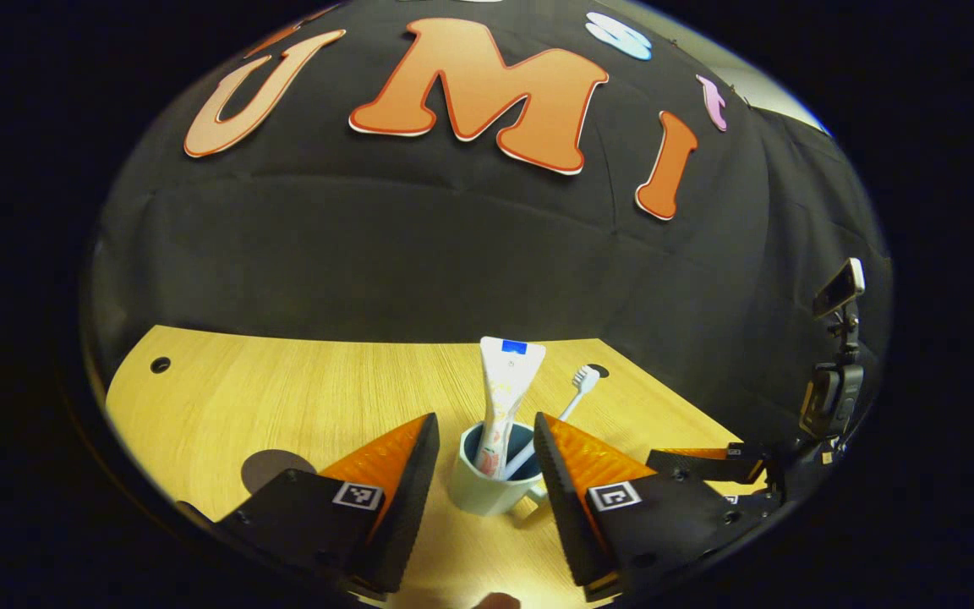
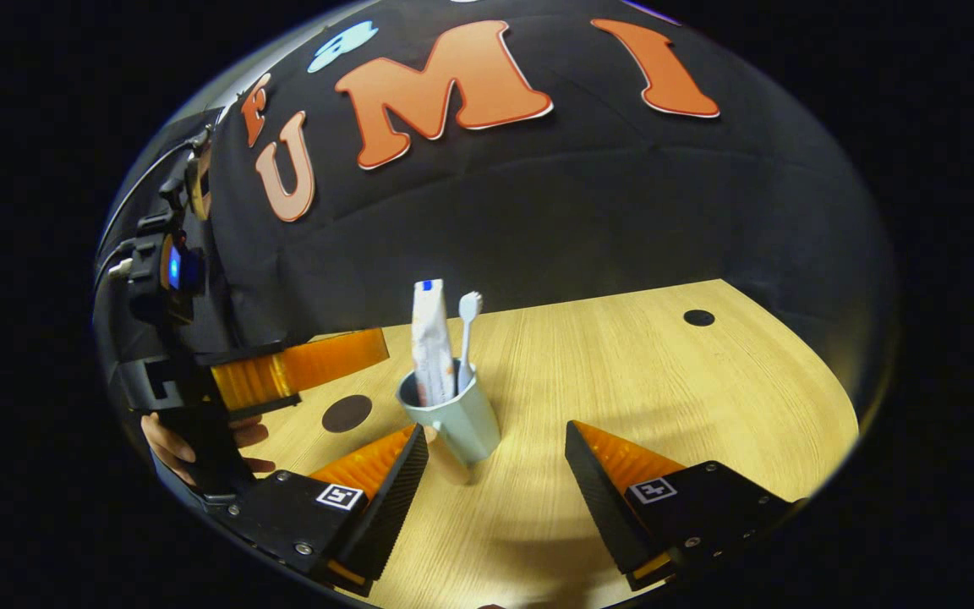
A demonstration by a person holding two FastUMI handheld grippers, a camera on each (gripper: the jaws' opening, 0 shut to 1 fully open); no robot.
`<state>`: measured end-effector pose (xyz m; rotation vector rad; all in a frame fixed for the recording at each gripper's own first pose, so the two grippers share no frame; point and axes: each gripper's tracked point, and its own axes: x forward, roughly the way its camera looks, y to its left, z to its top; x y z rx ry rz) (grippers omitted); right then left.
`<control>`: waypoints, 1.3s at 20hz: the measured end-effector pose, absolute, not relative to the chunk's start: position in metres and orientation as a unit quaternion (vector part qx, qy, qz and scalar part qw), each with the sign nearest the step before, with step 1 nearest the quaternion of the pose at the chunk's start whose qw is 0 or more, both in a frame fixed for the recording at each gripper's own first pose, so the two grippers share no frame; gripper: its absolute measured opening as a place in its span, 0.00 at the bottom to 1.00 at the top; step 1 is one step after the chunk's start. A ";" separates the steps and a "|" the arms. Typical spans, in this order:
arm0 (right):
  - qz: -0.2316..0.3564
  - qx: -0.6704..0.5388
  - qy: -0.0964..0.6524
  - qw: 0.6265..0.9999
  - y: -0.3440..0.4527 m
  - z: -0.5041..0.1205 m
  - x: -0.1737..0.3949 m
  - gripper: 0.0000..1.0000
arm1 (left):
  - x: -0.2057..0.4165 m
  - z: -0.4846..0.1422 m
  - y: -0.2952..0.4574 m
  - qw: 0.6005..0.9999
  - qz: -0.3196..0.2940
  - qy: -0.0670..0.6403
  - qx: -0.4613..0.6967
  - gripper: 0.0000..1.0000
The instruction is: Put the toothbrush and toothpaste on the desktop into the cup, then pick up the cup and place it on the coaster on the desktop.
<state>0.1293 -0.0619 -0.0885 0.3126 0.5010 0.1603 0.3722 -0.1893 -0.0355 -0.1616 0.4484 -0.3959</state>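
Left gripper [image 1: 485, 461]: two wedge-shaped jaws, ribbed on their sloping faces, each set on a flat black plate with small round screws and one square black-and-white coded marker. Right gripper [image 2: 495, 452]: same build, two ribbed wedge jaws on black screwed plates, one square marker per plate. Seen from the right gripper view, the left gripper's body is a black blocky housing with a small blue light, and a bare hand [image 2: 167, 440] grips its black handle
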 end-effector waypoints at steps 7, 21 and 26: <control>0.107 0.127 0.312 0.935 -0.022 -0.095 0.143 0.97 | 0.314 -0.021 -0.126 0.959 -0.179 0.215 -0.032 0.98; 0.064 0.038 0.472 0.878 0.002 -0.147 0.171 0.72 | 0.241 -0.066 -0.001 0.957 -0.106 0.269 -0.033 0.99; 0.047 0.057 0.490 0.869 -0.001 -0.148 0.165 0.36 | 0.215 -0.073 0.014 0.954 -0.101 0.279 -0.035 0.99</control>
